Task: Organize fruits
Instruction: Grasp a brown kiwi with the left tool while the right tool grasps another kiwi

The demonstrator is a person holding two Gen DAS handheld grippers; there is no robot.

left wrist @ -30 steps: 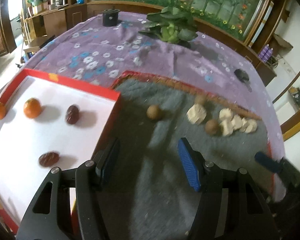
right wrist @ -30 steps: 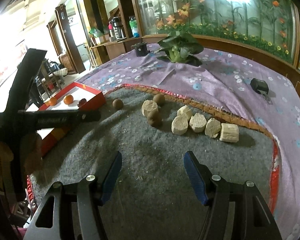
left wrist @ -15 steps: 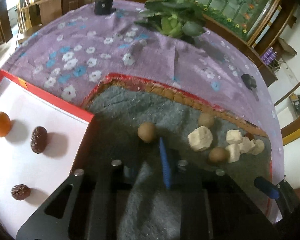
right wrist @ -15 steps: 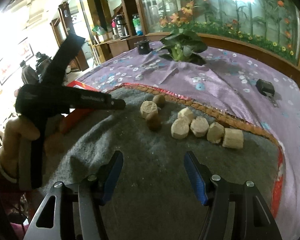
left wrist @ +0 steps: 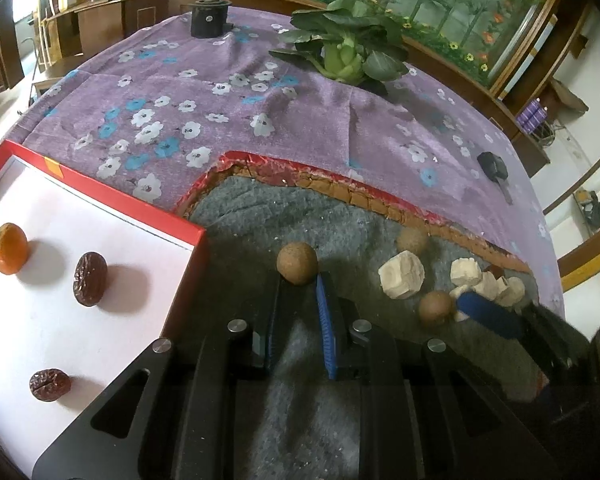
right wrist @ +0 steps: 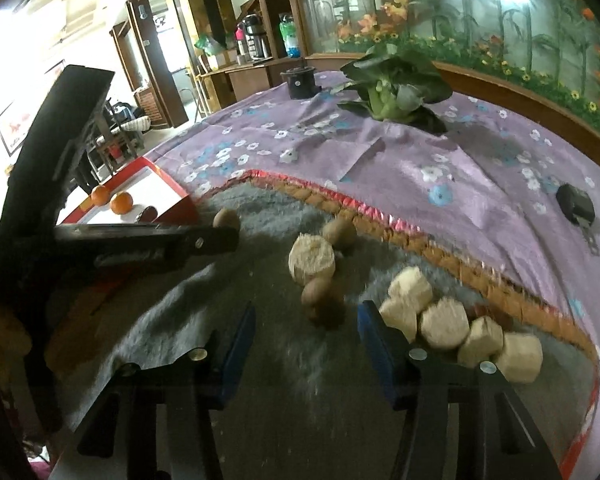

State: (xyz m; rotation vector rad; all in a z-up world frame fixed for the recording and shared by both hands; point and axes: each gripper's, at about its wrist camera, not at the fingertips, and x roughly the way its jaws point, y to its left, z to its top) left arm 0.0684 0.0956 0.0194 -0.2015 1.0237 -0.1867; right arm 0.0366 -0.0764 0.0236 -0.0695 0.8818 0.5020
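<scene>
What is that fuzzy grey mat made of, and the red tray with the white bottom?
The grey mat looks like felt or fleece: matte, fuzzy, flecked with pale crumbs, its edge trimmed in tan stitching over shiny red. The red-rimmed white tray looks like cardboard, perhaps a box lid: thin flat walls, sharp folded corner, smooth paper-like floor. I cannot be sure of either.

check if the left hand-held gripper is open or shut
Shut on the round brown fruit: the left hand-held gripper has its fingers drawn close together, pinching the fruit at their tips.
</scene>
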